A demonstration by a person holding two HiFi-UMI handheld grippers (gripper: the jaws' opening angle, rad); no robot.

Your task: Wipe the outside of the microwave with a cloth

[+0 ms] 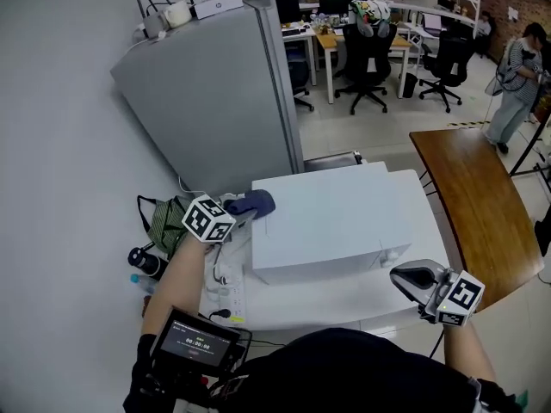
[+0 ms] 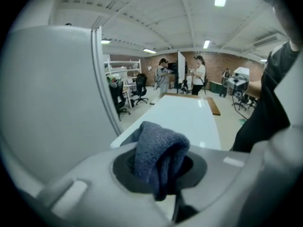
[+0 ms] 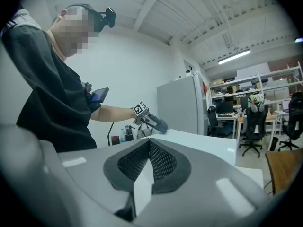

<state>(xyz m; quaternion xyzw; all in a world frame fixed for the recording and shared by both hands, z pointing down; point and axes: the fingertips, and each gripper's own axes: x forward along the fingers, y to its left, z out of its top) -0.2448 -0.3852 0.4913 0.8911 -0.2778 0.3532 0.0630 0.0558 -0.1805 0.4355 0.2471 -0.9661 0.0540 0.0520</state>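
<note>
The cloth (image 2: 158,155), a bunched blue wad, is pinched between the jaws of the left gripper (image 1: 244,211). It appears to rest on the far left corner of the top of the microwave (image 1: 344,218). From those jaws the white top stretches straight ahead along its long axis, toward the person's right, so a wiping stroke would likely run that way with nothing lying on the panel to stop it.

The right gripper (image 1: 403,276) hangs off the near right corner of the microwave, its jaws pressed together on nothing, well apart from the cloth.

The grey fridge (image 1: 215,101) stands just beside the cloth's corner and leaves little room on that side. A power strip (image 1: 225,286) and a green bag (image 1: 165,222) lie left of the microwave, and a wooden table (image 1: 473,196) stands to the right.
</note>
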